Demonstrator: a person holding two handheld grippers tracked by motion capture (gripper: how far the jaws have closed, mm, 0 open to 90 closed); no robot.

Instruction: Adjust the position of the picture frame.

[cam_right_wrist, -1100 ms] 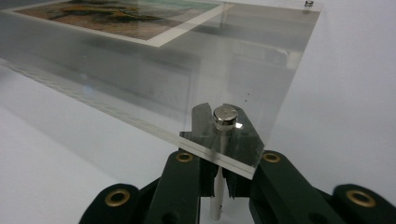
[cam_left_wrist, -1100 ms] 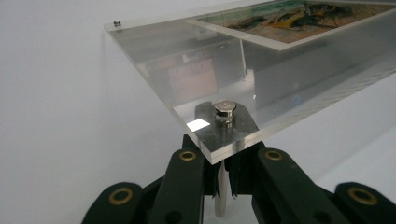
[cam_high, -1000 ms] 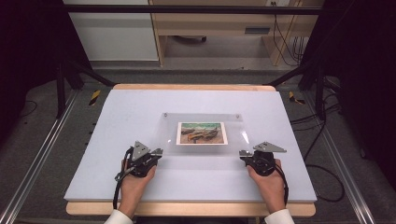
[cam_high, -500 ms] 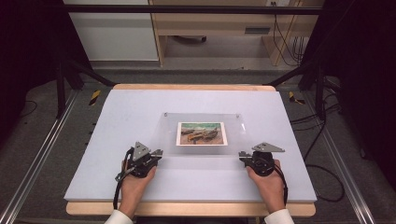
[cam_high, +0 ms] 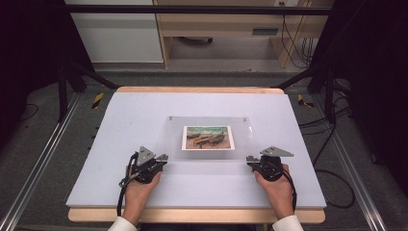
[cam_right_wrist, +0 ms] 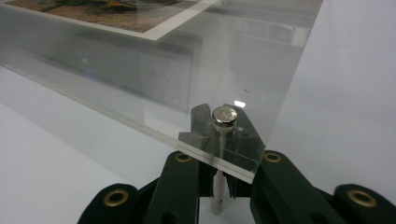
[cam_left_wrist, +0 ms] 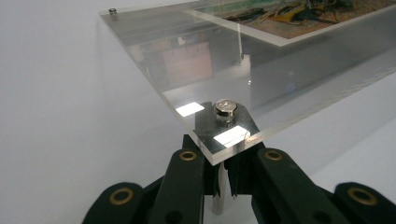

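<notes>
acrylic photo frame: clear panel on metal standoff legs, boat print inside, centre of my white table. left gripper clamped on the near-left leg under its cap; right gripper clamped on the near-right leg. risk, as i judge it: uneven lift would twist the panel, or a smooth leg slips from the pads.

We see a pale wooden desk beyond the white table, grey floor around it, and a white cabinet left of the desk.
</notes>
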